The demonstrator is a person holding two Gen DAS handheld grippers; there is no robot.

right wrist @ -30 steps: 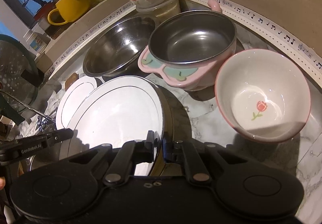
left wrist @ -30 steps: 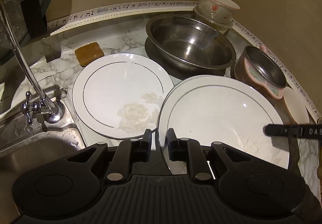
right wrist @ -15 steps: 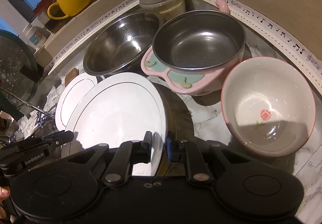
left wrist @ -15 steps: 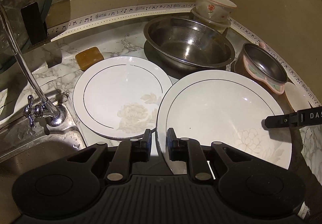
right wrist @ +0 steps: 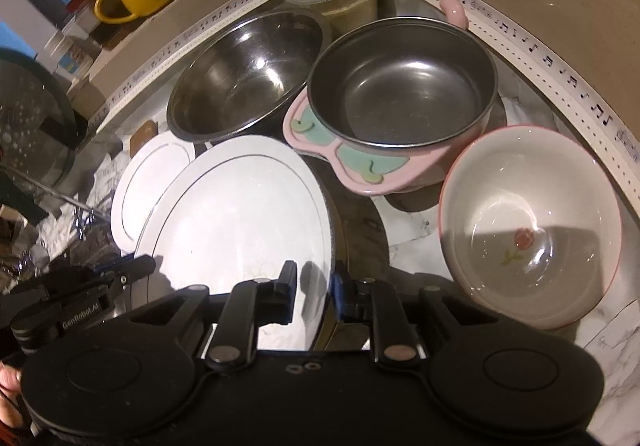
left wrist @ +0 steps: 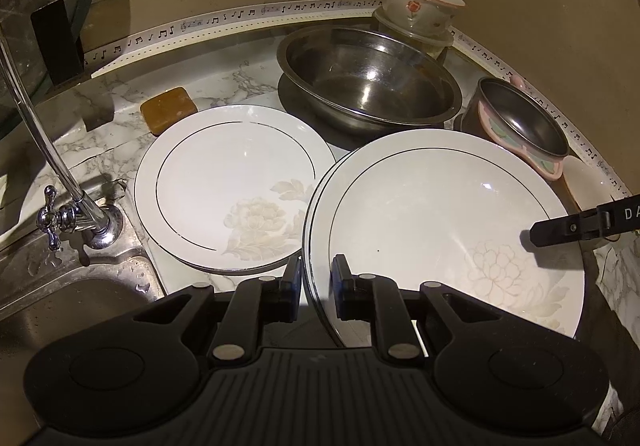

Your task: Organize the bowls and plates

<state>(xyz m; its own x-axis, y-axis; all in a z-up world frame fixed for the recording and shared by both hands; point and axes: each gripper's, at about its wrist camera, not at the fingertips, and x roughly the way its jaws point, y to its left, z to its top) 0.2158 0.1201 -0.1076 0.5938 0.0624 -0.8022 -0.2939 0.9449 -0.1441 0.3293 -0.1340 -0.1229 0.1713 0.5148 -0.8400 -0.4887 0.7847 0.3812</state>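
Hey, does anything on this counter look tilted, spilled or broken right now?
Only the large white plate looks askew: it sits tilted, raised off the counter, with both grippers at its rim, left gripper and right gripper. No spills or breakage show.

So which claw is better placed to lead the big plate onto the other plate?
Probably the left claw: it holds the big plate at the rim beside the other plate. The right claw holds the rim nearer the rose bowl.
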